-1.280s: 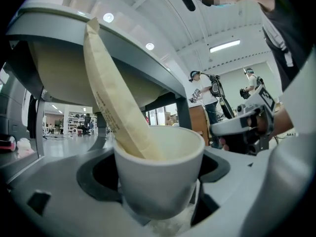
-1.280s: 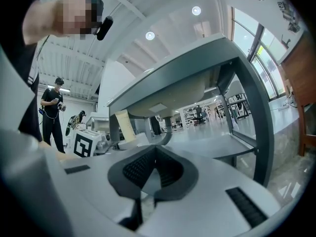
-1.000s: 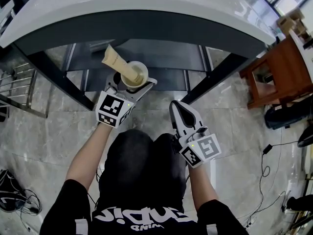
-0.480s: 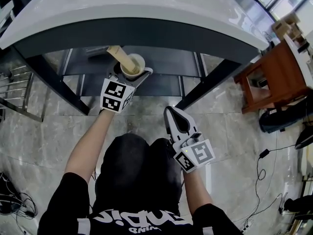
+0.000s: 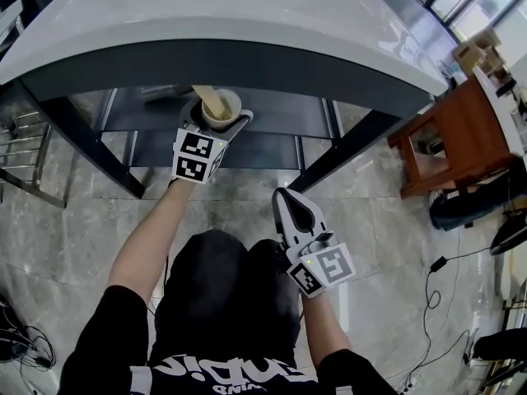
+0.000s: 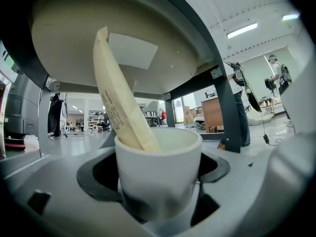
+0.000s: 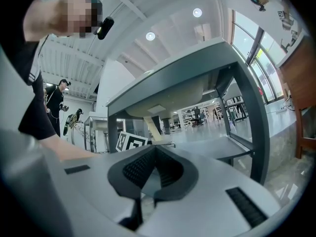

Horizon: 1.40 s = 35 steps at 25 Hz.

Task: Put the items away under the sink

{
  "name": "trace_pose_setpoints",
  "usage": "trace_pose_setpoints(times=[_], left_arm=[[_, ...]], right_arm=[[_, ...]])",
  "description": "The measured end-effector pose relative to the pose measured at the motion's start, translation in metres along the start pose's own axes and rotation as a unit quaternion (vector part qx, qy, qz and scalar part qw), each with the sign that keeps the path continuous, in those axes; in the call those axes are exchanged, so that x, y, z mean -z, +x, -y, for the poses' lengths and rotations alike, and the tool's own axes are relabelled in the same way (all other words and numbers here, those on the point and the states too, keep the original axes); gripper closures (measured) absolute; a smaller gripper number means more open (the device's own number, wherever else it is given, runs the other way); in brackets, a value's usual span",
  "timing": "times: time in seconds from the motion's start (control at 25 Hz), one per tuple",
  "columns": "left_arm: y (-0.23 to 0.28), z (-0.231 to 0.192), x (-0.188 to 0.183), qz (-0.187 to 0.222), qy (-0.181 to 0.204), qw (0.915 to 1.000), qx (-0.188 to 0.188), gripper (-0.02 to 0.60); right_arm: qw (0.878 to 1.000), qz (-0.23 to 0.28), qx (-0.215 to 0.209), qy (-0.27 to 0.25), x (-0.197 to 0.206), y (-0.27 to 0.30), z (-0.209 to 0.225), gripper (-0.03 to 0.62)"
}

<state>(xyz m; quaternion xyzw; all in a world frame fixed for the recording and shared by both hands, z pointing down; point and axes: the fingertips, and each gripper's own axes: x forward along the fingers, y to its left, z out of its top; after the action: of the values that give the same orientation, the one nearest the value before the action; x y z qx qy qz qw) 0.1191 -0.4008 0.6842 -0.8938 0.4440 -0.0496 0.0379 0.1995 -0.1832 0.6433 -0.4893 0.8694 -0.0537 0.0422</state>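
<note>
Under the sink (image 5: pixel 247 23), left hand-held gripper (image 5: pixel 218 113) pinches a cup (image 6: pixel 158 177) holding tube (image 6: pixel 118 102); right hand-held gripper (image 5: pixel 281 197) closed.

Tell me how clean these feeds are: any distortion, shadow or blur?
Head view: fisheye bows the curved grey counter edge, and the dark metal shelf beneath lies in its shadow. Left gripper view: black vignetted corners; the white round cup looms large, slightly soft. Right gripper view: tall windows glare at right, corners vignetted.
</note>
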Motion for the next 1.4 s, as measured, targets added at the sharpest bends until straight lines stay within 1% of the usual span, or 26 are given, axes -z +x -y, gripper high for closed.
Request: trace_pose_setpoints(times=[0.2,0.4,0.76,0.96,1.24,1.4], left_arm=[[0.000,-0.002,-0.001,0.008,0.004,0.9998,-0.018,0.123],[0.005,-0.009,-0.001,-0.005,0.000,0.9986,-0.053,0.123],[0.011,-0.019,0.004,-0.025,-0.017,0.9930,-0.114,0.123],[0.013,-0.027,0.005,-0.027,-0.020,0.9894,-0.141,0.123],[0.013,-0.028,0.004,-0.026,-0.023,0.9880,-0.151,0.123],[0.013,-0.027,0.005,-0.027,-0.033,0.9874,-0.153,0.123]], right_arm=[[1.000,-0.001,-0.002,0.000,0.001,0.001,-0.002,0.576],[1.000,-0.004,-0.002,0.001,0.004,0.000,-0.005,0.576],[1.000,-0.008,0.007,0.001,0.005,-0.006,-0.002,0.576],[1.000,-0.011,0.007,0.000,0.007,-0.006,-0.003,0.576],[1.000,-0.010,0.012,-0.001,0.007,-0.008,-0.001,0.576],[1.000,-0.011,0.014,0.000,0.008,-0.012,0.000,0.576]])
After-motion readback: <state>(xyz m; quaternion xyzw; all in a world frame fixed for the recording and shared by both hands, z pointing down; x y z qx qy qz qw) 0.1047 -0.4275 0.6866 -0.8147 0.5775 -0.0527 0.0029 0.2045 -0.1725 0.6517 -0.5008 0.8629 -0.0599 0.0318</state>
